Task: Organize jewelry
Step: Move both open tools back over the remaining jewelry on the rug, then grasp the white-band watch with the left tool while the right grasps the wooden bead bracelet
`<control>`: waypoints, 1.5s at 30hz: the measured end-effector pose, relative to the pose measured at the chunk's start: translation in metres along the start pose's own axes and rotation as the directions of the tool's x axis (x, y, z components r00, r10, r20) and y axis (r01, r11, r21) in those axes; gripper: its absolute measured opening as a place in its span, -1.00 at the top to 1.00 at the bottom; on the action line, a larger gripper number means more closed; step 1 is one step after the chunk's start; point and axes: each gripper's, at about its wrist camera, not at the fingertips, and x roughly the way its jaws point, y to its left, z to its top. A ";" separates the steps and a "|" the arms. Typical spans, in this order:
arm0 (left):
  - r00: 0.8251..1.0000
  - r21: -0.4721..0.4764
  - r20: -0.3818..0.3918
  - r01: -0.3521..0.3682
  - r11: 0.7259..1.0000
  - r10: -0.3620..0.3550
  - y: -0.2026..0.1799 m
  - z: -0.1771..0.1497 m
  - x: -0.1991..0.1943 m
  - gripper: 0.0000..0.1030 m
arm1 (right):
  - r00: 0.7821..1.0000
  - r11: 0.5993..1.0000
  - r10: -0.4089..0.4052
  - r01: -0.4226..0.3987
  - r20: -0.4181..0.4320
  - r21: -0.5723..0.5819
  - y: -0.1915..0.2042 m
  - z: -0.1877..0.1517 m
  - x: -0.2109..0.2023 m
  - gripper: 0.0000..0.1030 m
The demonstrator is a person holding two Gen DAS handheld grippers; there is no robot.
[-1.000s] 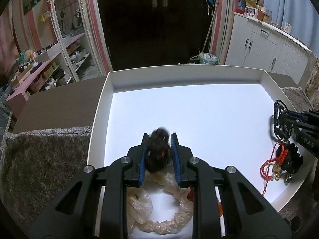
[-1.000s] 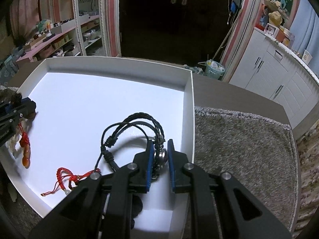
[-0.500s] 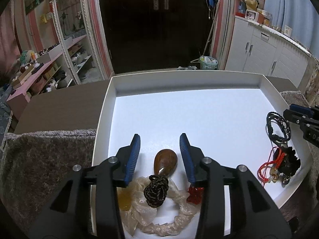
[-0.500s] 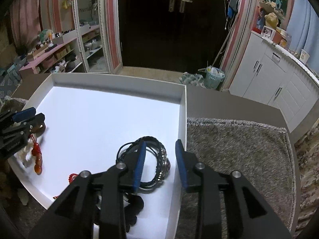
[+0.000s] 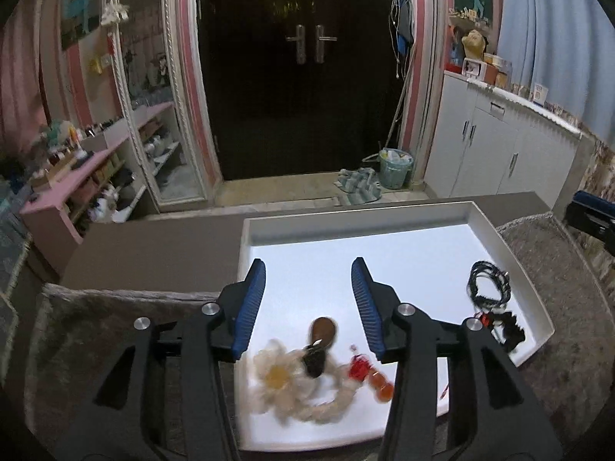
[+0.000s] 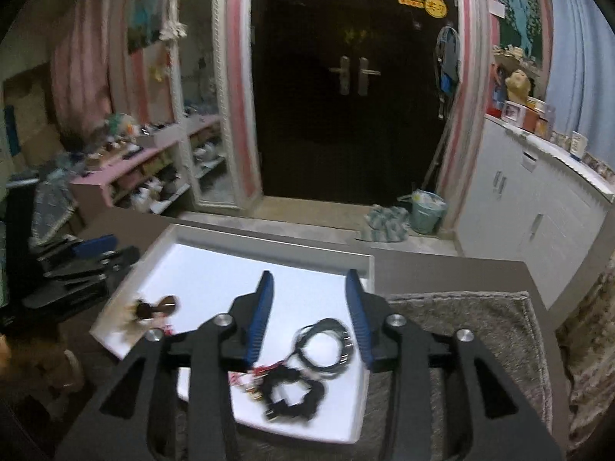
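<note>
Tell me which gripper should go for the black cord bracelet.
Right. The right gripper hangs open directly over the black cord bracelet; the left gripper is across the white tray.

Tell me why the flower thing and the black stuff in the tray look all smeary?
Left wrist view: the cream flower bracelet is smeared by motion blur, and the door frame bows from the fisheye lens. Right wrist view: blurrier overall; the black cord bracelet is streaky, and the white tray glares bright in the dim room.
</note>
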 end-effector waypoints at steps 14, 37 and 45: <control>0.999 0.005 -0.024 -0.022 1.000 0.022 0.033 -0.105 -0.087 -0.08 | 0.993 1.000 0.030 -0.031 -0.115 0.001 0.014 -0.113 -0.051 -0.14; 0.988 -0.083 -0.129 -0.100 0.991 0.089 0.106 -0.175 -0.080 -0.08 | 0.968 1.000 -0.003 0.009 -0.251 0.020 0.025 -0.194 -0.039 -0.14; 0.976 -0.040 -0.215 -0.048 0.998 0.038 0.094 -0.184 -0.058 0.11 | 0.961 1.000 -0.012 0.012 -0.275 0.000 0.034 -0.204 -0.030 0.09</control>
